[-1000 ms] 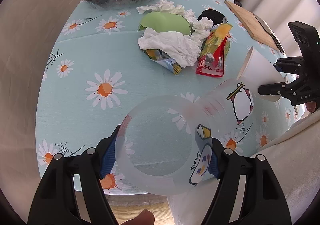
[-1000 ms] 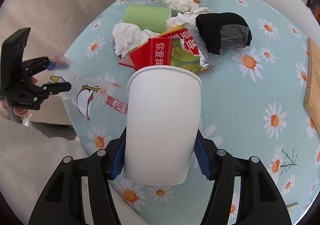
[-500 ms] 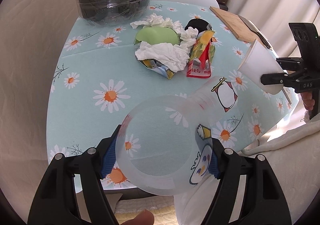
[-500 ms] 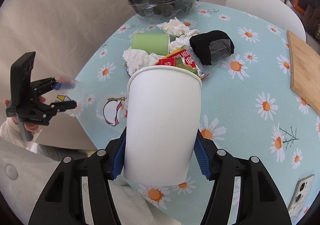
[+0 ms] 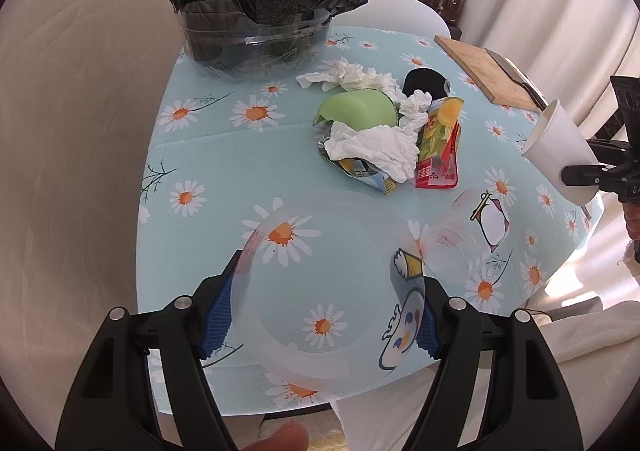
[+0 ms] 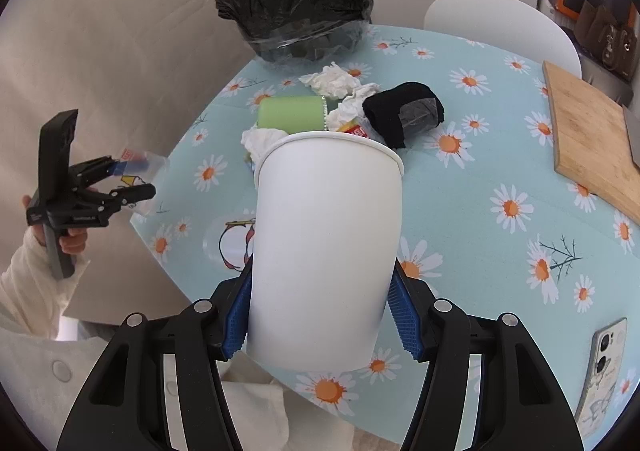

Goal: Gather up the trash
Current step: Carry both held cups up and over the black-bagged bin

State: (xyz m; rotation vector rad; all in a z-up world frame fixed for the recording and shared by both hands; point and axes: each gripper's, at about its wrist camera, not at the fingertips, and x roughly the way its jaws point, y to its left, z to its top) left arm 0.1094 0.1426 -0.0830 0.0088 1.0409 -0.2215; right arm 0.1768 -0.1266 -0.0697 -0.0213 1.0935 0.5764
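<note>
L gripper (image 5: pixel 324 315) clamping clear plastic cup (image 5: pixel 332 291), R gripper (image 6: pixel 322 315) paper cup (image 6: pixel 326 247); over-squeeze risks crushing/slip before bin (image 5: pixel 260 23).

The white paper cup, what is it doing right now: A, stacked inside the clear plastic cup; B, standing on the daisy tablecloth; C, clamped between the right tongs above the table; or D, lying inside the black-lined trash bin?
C: the white paper cup sits between the blue pads of the right tongs, held clear of the daisy tablecloth.
</note>
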